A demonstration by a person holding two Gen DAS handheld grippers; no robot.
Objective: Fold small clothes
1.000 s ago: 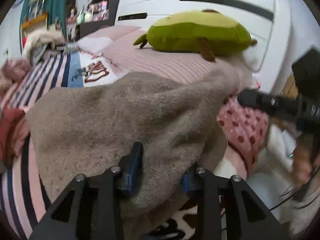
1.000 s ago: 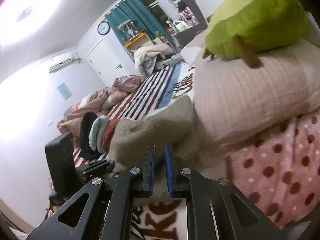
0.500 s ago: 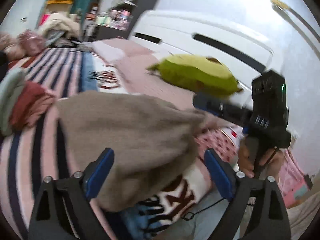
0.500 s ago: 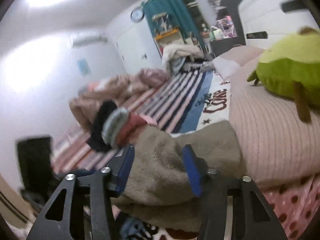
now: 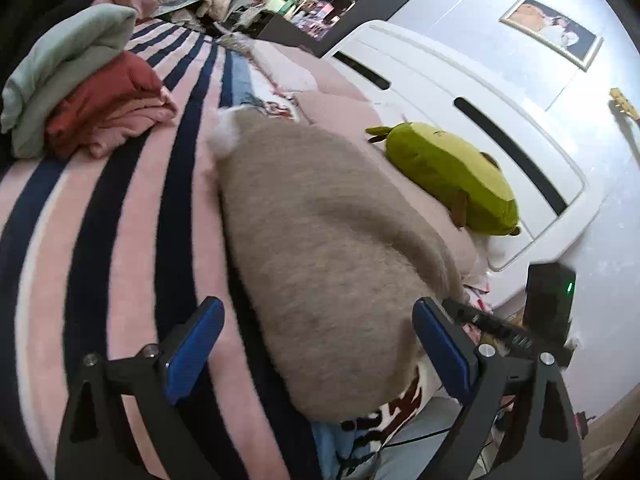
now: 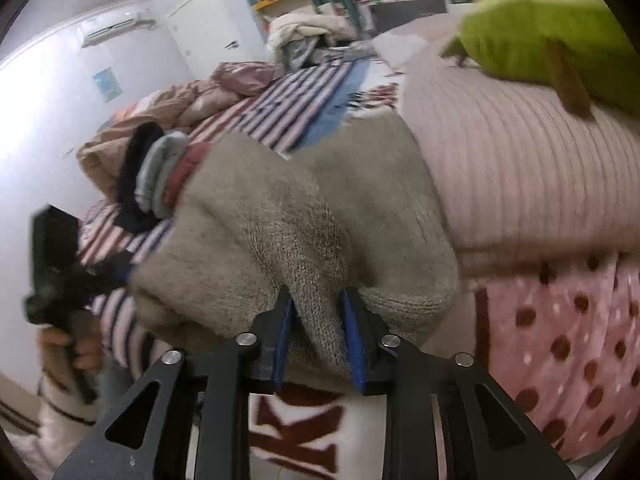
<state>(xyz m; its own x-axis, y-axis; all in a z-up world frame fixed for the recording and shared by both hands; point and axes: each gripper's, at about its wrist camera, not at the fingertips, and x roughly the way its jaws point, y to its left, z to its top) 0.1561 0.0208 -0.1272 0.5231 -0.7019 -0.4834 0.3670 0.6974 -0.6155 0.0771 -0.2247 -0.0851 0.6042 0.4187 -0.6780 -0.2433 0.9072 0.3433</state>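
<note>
My left gripper (image 5: 316, 354) is spread wide around the sweater (image 5: 332, 256); my right gripper (image 6: 318, 330) pinches a sweater fold between its fingers.

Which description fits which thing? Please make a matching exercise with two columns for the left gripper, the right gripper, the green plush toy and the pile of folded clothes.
1. left gripper
2. right gripper
3. green plush toy
4. pile of folded clothes

a. lies on the pink pillow
b. closed on the beige sweater
c. rests on the striped blanket
d. wide open

Pairs: 1-d, 2-b, 3-a, 4-c
</note>
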